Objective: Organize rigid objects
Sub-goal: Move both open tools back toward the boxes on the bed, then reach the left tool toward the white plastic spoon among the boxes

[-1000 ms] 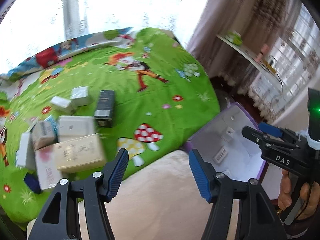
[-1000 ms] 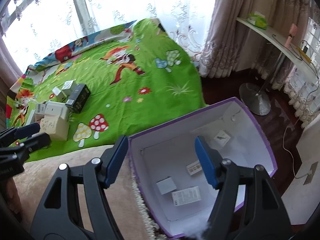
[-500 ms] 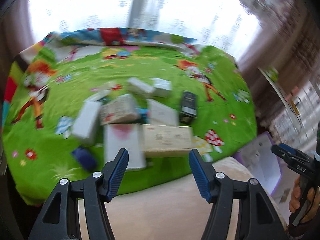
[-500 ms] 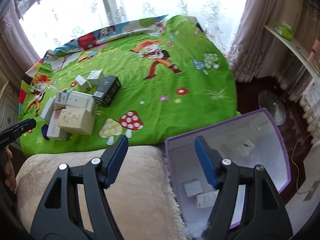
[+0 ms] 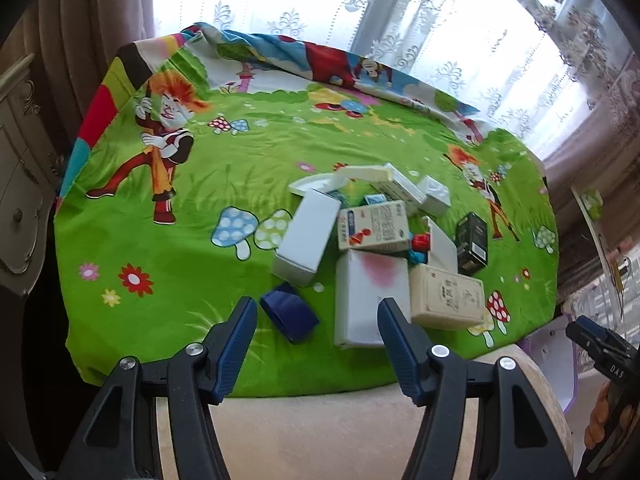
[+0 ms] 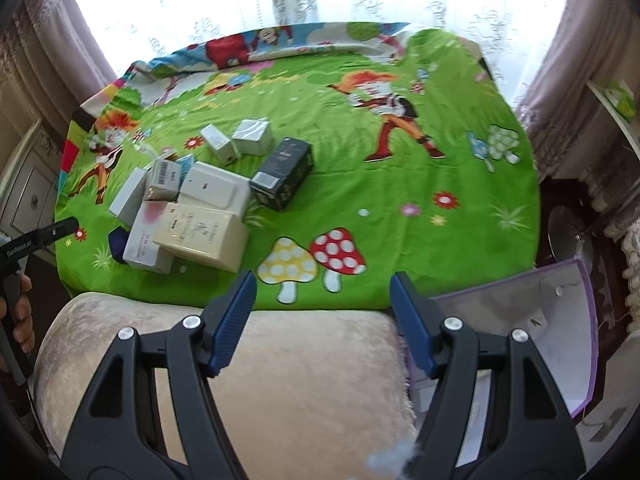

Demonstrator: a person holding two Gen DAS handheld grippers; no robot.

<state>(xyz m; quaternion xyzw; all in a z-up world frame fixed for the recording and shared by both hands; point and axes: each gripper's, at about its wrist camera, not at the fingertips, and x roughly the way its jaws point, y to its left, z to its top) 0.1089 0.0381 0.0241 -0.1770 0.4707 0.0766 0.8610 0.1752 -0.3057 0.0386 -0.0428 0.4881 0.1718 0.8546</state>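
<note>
Several small boxes lie in a pile on the green cartoon sheet [image 5: 192, 240]: a beige box [image 5: 446, 297], a white box with a pink mark [image 5: 372, 294], a dark blue box [image 5: 289, 317], a black box [image 5: 472, 243]. My left gripper [image 5: 316, 332] is open and empty, just short of the pile above the sheet's near edge. My right gripper [image 6: 322, 308] is open and empty over the beige cushion [image 6: 304, 364], with the pile [image 6: 200, 200] to its far left. The purple-rimmed white bin [image 6: 560, 320] stands at the right.
A cream cabinet [image 5: 20, 184] stands left of the bed. Lace curtains and a bright window are behind. A shelf [image 6: 616, 100] and a floor lamp base [image 6: 568, 236] are at the right. The right gripper shows in the left wrist view [image 5: 600, 348].
Both grippers have swung left, away from the bin and toward the pile. The left gripper has come closer to the boxes. Both stay open.
</note>
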